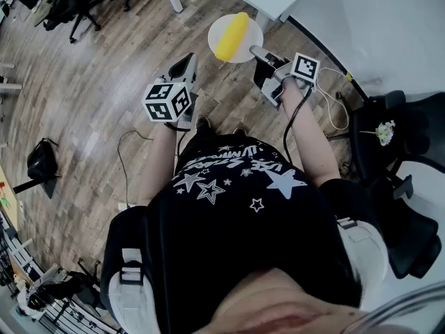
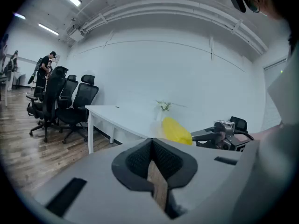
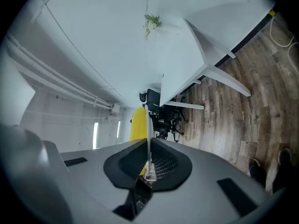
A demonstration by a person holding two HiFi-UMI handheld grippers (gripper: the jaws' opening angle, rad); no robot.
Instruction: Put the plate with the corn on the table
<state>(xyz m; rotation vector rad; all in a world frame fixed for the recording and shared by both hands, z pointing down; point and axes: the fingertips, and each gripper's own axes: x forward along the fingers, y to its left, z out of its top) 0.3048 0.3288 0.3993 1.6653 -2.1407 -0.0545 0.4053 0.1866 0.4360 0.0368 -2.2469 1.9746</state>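
White round plate, yellow corn atop, aloft near the white table, rim in the right tool.

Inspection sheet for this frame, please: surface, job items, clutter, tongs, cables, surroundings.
Surface: white table; plate not on it yet.
Job's things: plate with corn held over the wooden floor, beside the table corner.
Clutter: black bag on floor.
Grippers: right tongs shut on the plate's rim; left tongs shut, empty.
Cables: white cable beside the right arm, black cable beside the left arm.
Surroundings: office chairs, small flowers.
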